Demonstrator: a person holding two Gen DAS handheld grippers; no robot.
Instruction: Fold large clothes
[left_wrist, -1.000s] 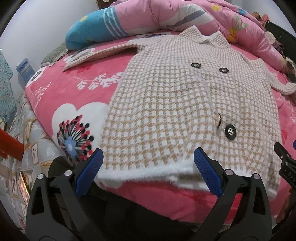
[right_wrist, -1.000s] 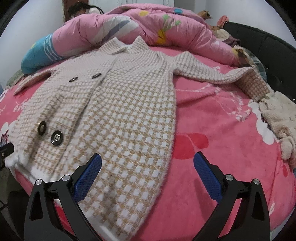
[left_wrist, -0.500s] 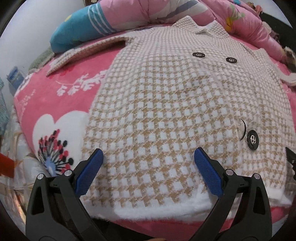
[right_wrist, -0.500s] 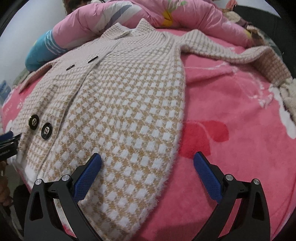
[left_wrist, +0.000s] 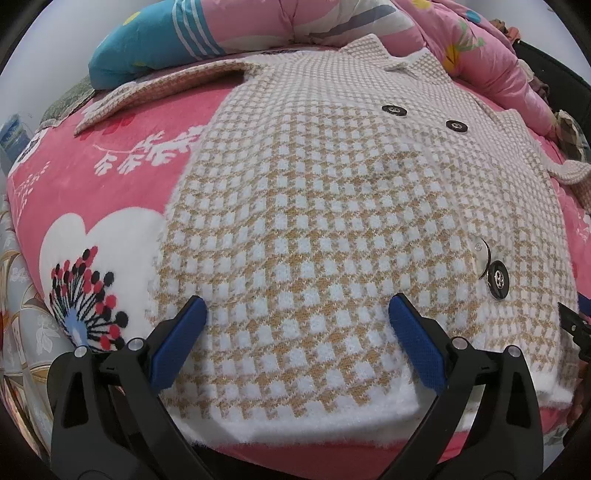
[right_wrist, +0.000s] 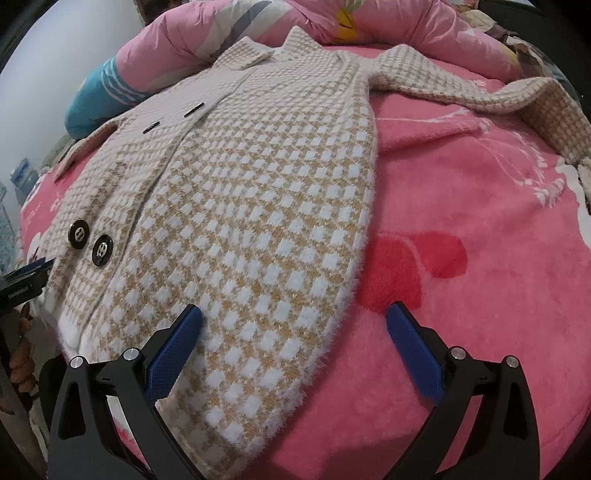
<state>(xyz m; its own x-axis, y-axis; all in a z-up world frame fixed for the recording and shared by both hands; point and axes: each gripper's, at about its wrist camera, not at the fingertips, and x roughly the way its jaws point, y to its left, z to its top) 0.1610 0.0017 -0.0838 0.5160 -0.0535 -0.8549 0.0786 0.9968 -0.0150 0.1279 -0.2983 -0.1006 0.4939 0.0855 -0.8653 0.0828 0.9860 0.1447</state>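
With the houndstooth coat (left_wrist: 332, 206) spread button-side up on the bed's pink blanket (right_wrist: 480, 295), I hold the left tongs (left_wrist: 297, 321) and right tongs (right_wrist: 293, 325) wide open and empty over its hem, aiming to pinch both hem corners evenly.

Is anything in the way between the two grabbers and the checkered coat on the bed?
No, nothing visible. The left gripper and the right gripper both hang open right over the coat's bottom hem.
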